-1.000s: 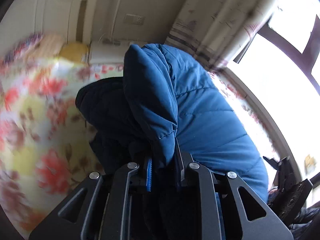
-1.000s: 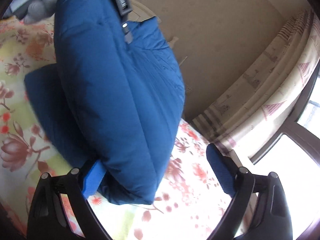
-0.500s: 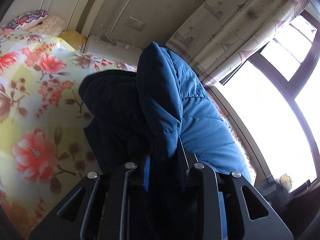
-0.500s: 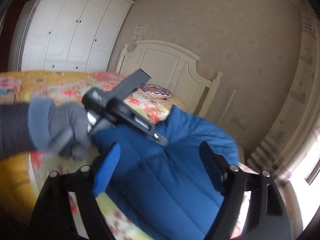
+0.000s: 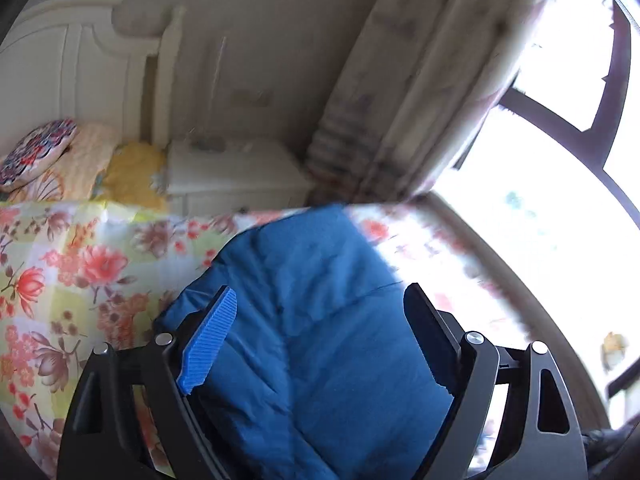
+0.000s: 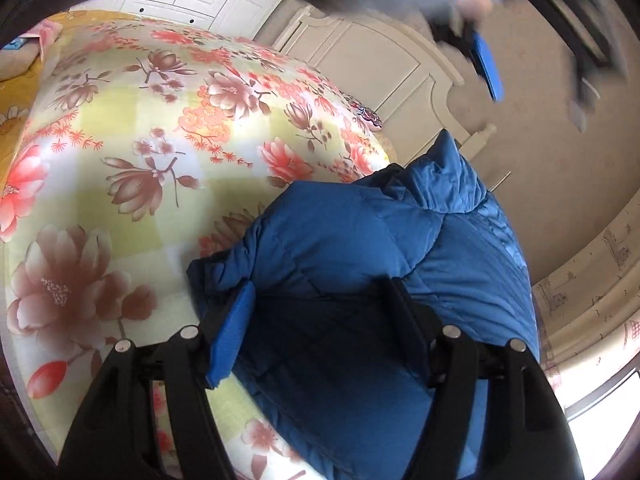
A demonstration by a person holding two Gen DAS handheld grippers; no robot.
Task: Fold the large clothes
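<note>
Padding makes this blue puffer jacket (image 6: 360, 280) a bulky thing to fold, and it lies bunched on the floral bedspread (image 6: 120, 152) near the bed's window side, one quilted layer doubled over another, so the fold looks partly made and in need of pressing flat. The left gripper (image 5: 320, 308) hangs just above the jacket with its jaws spread wide; they have just been opening, and the ribbed blue pad (image 5: 208, 340) and the dark one opposite stand clear of the cloth, gripping nothing. That reads as a let-go so the folded part can settle. The right gripper (image 6: 320, 300) straddles the thick near edge of the jacket, jaws about two-thirds apart, fabric between them; whether the pads actually press the padding I cannot tell.
</note>
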